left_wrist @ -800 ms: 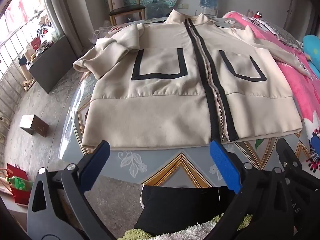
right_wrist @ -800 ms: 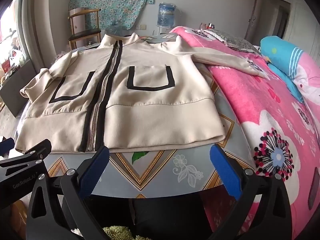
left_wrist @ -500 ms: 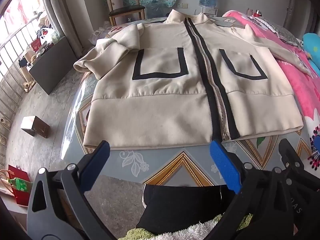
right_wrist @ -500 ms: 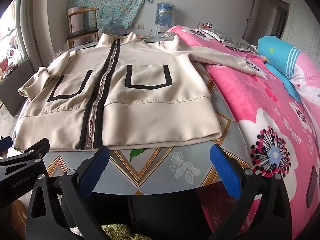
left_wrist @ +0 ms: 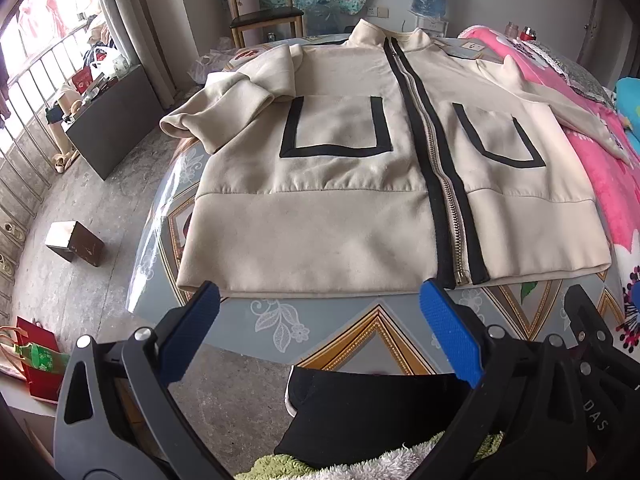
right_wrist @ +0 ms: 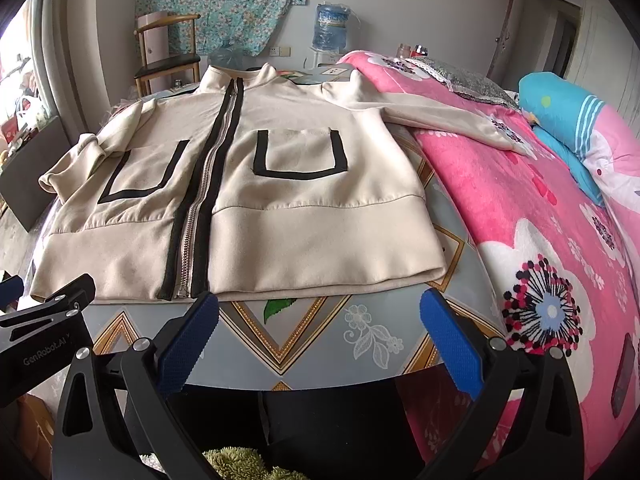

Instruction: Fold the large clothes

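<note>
Jacket [left_wrist: 320, 216]: we see it lying flat and face up on the table [left_wrist: 360, 328], zipped, its hem along the near edge and its collar at the far edge.
Long axis: it runs away from us, from hem to collar, along the zipper [left_wrist: 436, 160].
Sleeves: the one on our left is bent back on itself at the table's left edge; the other stretches off the right edge onto the pink blanket [right_wrist: 500, 208].
Left gripper [left_wrist: 320, 300]: spread wide, nothing between its pads, just before the hem, near the left half of the jacket.
Right gripper [right_wrist: 320, 304]: also spread wide and empty, just before the hem on the right half.
Which hand is nearer: we judge both about equally near the hem; the left one is closer to the bent sleeve, the right one to the long sleeve.
Next move: we think each gripper must go forward, beyond the hem, to reach its own side.
Around: a chair [left_wrist: 264, 12] and a water bottle [right_wrist: 332, 28] stand behind the table.
</note>
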Motion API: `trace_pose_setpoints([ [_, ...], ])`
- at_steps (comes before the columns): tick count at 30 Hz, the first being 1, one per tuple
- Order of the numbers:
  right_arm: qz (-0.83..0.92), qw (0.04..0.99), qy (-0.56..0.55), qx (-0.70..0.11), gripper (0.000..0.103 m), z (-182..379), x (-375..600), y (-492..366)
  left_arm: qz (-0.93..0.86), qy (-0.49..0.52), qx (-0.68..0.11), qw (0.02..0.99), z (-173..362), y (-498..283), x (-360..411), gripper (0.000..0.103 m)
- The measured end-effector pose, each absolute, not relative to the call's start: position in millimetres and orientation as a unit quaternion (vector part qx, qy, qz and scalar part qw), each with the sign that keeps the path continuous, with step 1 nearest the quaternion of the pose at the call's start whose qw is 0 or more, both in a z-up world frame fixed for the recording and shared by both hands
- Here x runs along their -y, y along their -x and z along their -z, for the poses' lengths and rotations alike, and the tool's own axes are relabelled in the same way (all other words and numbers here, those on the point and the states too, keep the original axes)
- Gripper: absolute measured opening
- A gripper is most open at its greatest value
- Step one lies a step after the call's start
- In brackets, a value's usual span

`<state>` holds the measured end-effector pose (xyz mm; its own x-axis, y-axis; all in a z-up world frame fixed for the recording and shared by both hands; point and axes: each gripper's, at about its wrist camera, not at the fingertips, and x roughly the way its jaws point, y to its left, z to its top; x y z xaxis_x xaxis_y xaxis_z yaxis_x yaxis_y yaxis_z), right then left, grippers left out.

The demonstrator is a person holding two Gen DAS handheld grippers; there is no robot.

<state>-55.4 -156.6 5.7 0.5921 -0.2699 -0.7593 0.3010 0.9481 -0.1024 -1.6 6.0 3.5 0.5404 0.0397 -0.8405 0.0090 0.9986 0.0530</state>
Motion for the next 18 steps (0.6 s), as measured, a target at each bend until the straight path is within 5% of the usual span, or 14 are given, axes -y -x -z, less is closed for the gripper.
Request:
trace_pose_setpoints([
  [18, 0.159, 0.894, -0.014, -0.419, 0.098, -8.8, 153.5, 57.1, -0.014, -0.025, -0.476, 0.879, -6.9, 3.6, -7.5, 0.096],
])
